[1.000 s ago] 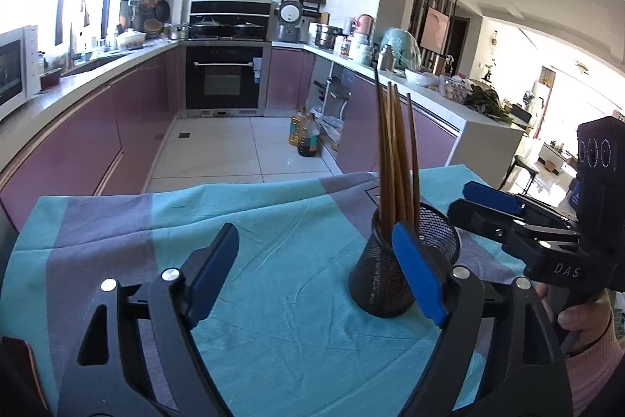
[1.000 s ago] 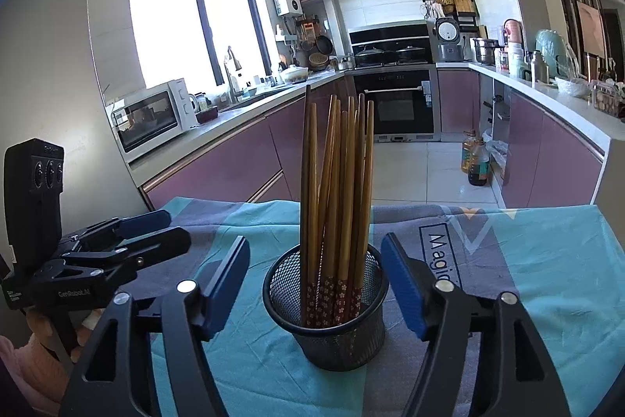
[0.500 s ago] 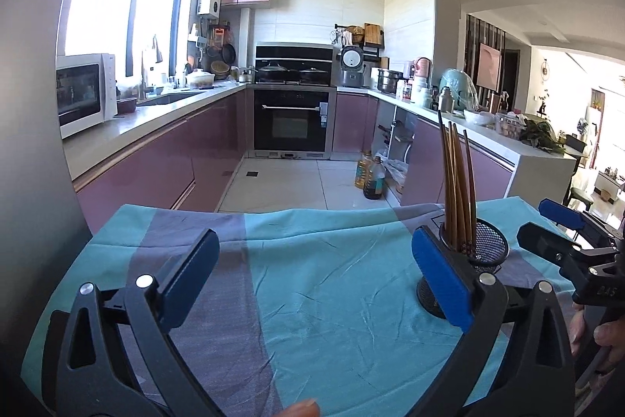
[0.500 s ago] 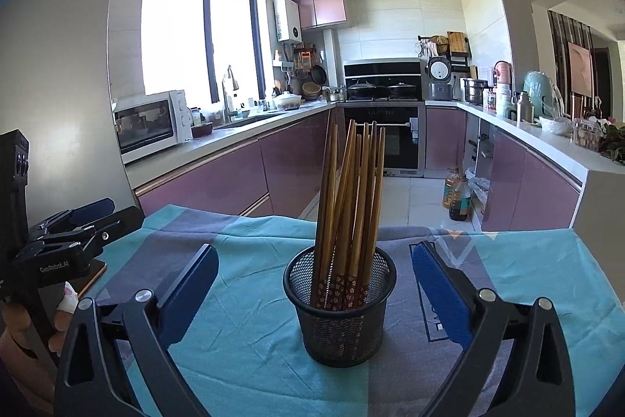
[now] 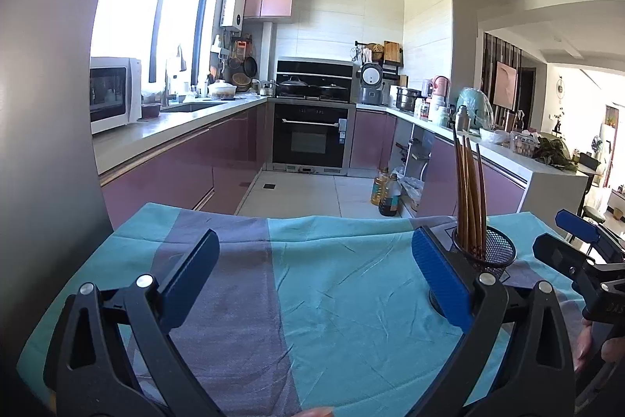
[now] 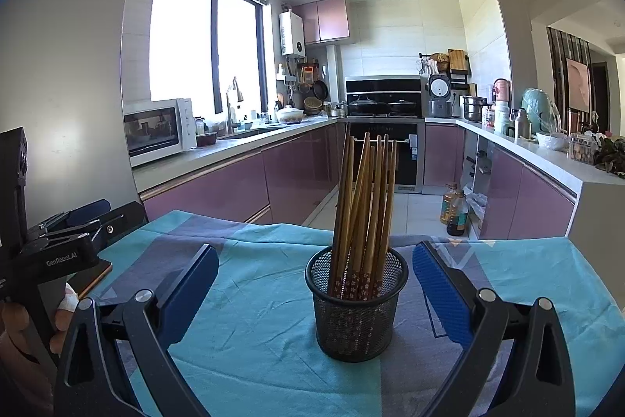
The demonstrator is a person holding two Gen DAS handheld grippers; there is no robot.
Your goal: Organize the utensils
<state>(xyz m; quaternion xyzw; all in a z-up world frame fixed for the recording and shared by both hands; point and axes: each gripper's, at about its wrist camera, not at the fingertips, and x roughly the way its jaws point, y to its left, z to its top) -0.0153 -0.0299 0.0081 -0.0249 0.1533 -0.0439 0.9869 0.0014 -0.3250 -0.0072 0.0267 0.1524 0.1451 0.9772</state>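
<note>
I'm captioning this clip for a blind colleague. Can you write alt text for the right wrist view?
A black mesh holder packed with upright wooden chopsticks stands on a teal and purple tablecloth, apart from the right gripper and centred ahead of its open blue fingers. The left gripper is at the left edge; behind, a purple-cabinet kitchen.

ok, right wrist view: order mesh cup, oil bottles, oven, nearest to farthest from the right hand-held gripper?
1. mesh cup, between the open right hand-held gripper fingers, on the cloth.
2. oil bottles, floor, right.
3. oven, far wall, centre.
</note>
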